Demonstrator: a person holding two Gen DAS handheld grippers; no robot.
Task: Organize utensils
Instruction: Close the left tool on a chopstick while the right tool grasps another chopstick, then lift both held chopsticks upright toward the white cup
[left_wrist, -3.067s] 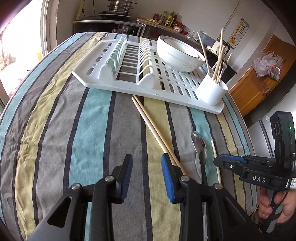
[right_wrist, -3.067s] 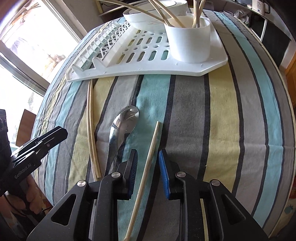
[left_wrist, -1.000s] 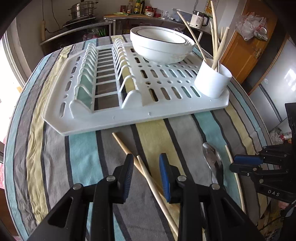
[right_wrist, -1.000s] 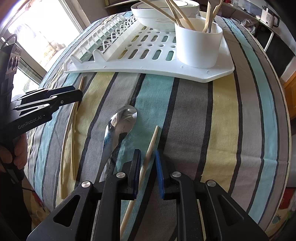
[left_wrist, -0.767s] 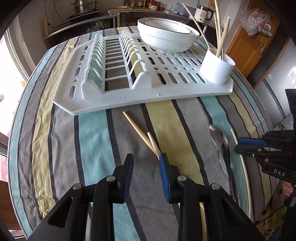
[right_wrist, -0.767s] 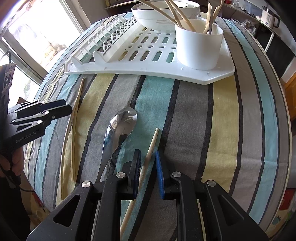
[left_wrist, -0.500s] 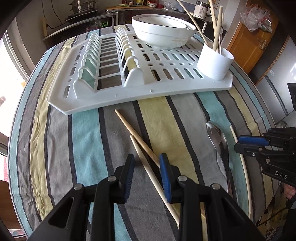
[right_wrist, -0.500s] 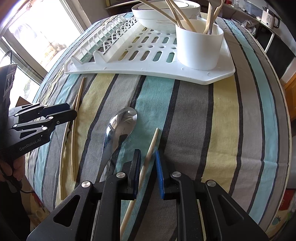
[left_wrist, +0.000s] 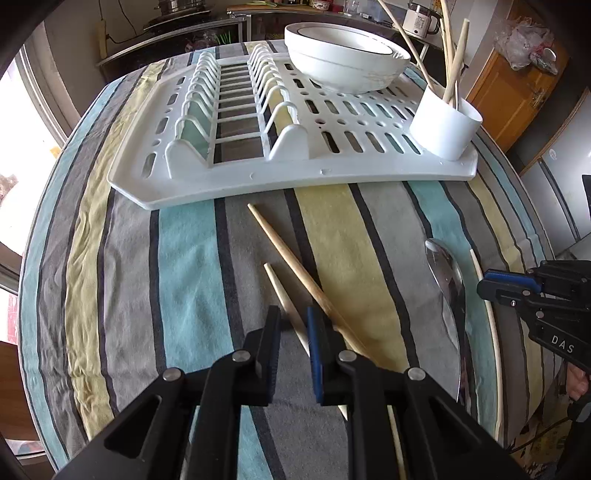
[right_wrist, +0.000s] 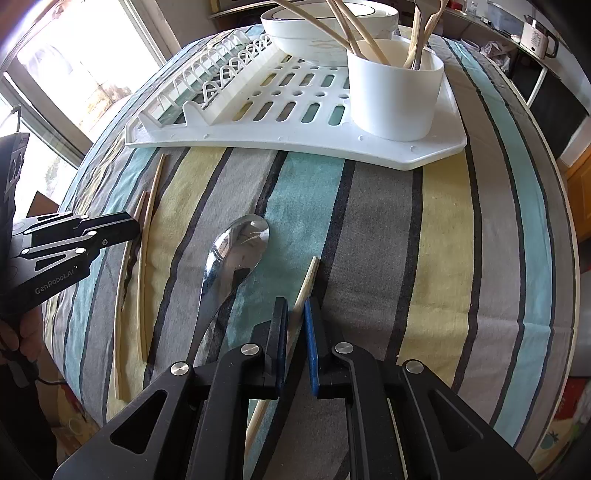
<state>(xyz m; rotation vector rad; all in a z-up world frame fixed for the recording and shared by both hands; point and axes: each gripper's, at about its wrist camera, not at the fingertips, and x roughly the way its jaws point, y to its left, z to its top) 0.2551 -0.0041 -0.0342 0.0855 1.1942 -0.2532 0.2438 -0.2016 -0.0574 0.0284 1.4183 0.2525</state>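
Both just narrowed: left gripper (left_wrist: 293, 326) onto the nearer pale wooden chopstick (left_wrist: 284, 301), right gripper (right_wrist: 294, 321) onto another wooden chopstick (right_wrist: 306, 278) beside the steel spoon (right_wrist: 236, 247). Light, stiff, smooth; best pinched mid-shaft. Beyond the spoon, white cup (right_wrist: 395, 96).

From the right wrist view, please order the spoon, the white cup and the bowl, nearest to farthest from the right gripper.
1. Spoon, on the cloth, just left of the right gripper.
2. White cup, on the rack's near corner.
3. Bowl, behind the cup.
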